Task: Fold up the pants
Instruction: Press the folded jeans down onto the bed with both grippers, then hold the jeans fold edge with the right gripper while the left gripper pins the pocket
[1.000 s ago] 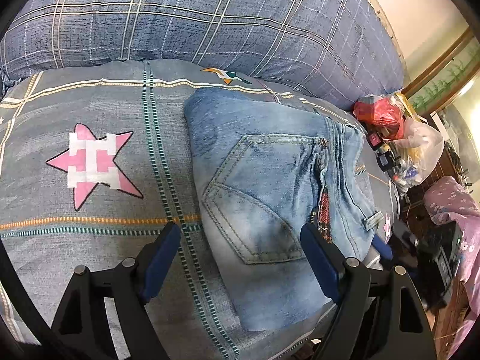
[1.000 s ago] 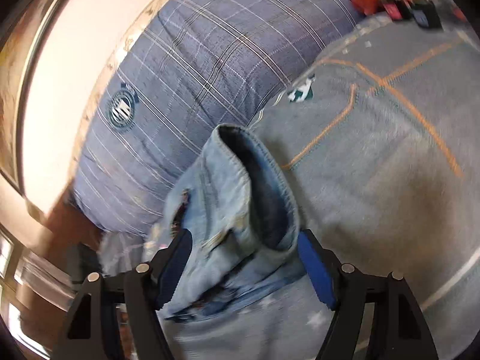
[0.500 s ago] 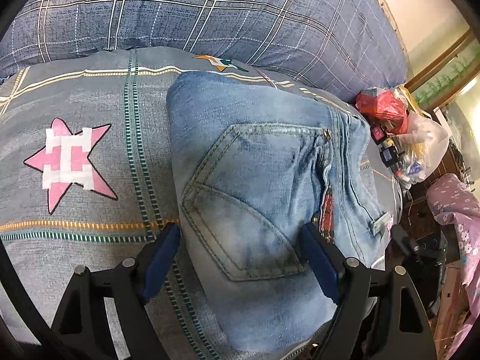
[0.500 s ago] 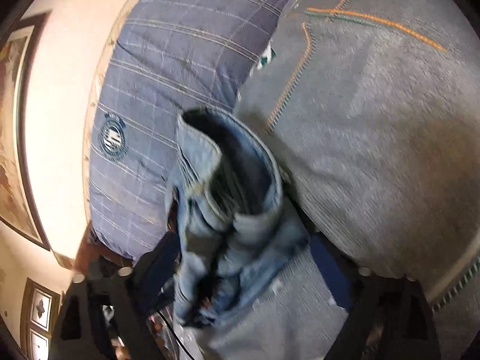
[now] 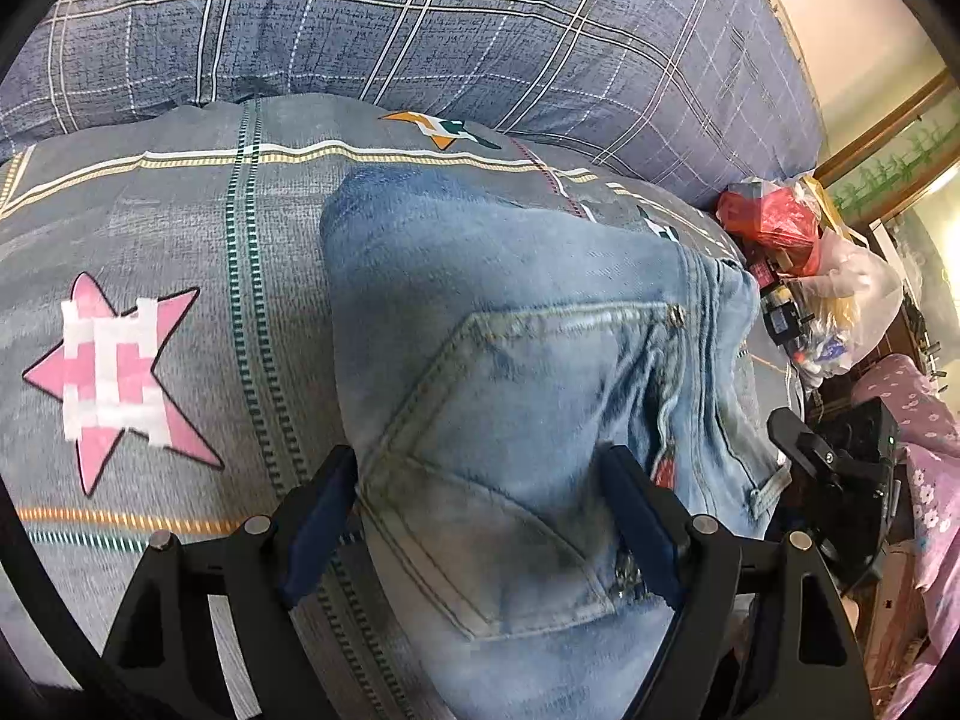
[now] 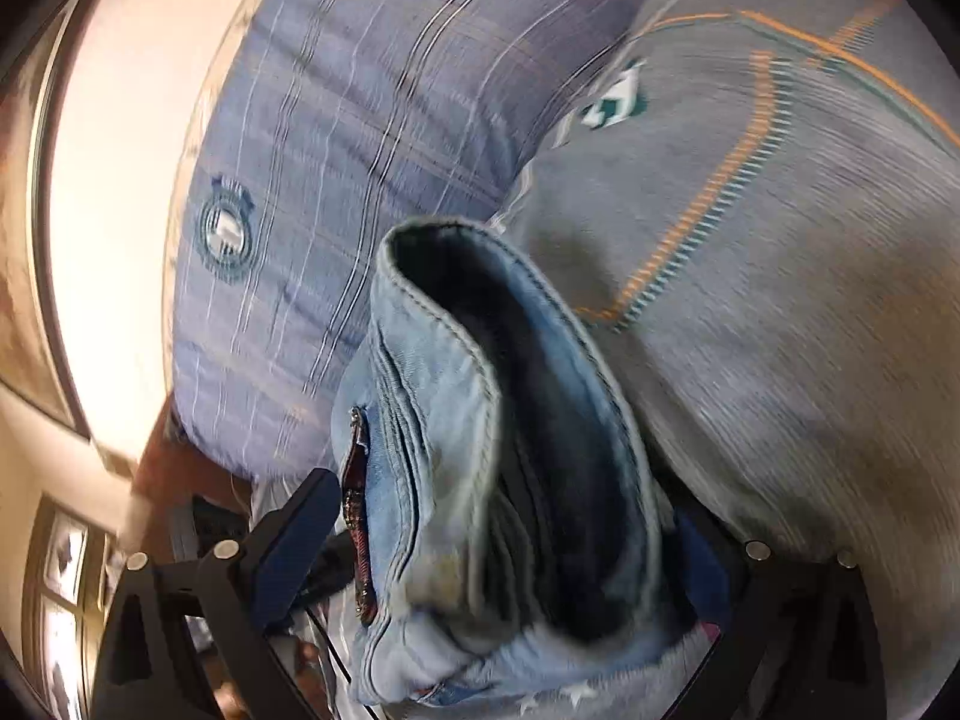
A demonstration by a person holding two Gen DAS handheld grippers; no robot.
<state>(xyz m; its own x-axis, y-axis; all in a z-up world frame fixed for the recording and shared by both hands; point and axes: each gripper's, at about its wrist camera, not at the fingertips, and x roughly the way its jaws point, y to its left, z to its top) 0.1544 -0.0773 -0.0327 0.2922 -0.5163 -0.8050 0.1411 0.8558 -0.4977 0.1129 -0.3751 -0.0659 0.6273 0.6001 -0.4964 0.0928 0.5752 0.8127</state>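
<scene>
Here, left wrist view:
Jeans (image 5: 540, 360): folded, lying back pocket up on the grey bedspread (image 5: 180, 240), below the plaid pillow (image 5: 420, 30).
Left gripper (image 5: 480, 516): jaws wide apart over the pocket end of the jeans; whether the pads touch the denim I cannot tell, and nothing is pinched.
Star (image 5: 117, 378): pink print on the bedspread, left of the jeans.
Bags (image 5: 804, 264): red and clear plastic, at the bed's far right edge.

Right wrist view:
Jeans (image 6: 480, 480): waistband end standing up in a loop, blurred.
Right gripper (image 6: 498, 546): jaws opening, denim between them, pads not pressing it.
Pillow (image 6: 360, 120): beyond the jeans, against the wall.
</scene>
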